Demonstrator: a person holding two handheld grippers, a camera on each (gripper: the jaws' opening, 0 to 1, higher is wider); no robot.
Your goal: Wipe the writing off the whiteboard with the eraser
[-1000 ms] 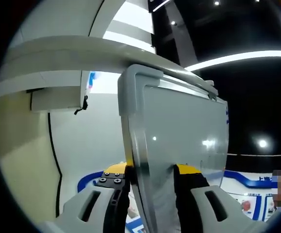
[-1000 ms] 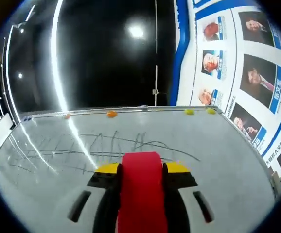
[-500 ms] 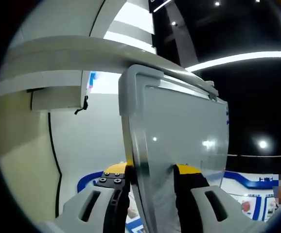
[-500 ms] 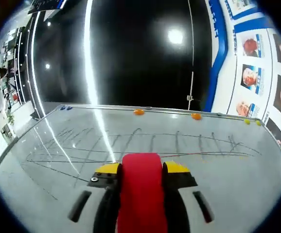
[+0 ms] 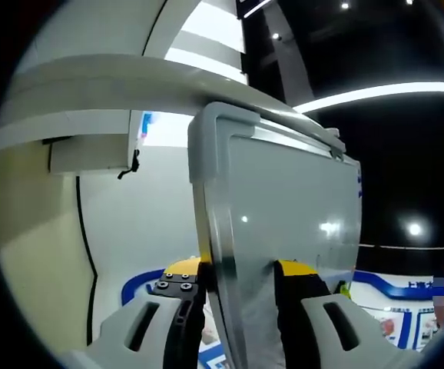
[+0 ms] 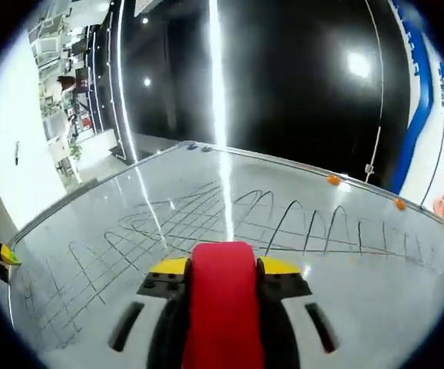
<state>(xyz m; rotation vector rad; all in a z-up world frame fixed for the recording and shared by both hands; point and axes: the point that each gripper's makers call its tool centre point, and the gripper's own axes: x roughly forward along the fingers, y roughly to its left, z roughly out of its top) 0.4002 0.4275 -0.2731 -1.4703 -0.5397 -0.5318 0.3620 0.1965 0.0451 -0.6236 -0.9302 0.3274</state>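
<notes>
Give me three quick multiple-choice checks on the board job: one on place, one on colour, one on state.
1. Where does the left gripper grip the whiteboard?
A. at its edge
B. mid-face
C. at a magnet

2. What colour is the eraser in the right gripper?
A. blue
B. red
C. green

3. What state is the whiteboard in?
A. wiped clean
B. covered by a sheet
C. still marked with writing

Answers:
1. A, since the jaws straddle the board's frame edge in the left gripper view.
2. B, as a red block sits between the yellow-tipped jaws.
3. C, because dark loops and crossed lines run across the face ahead of the eraser.
</notes>
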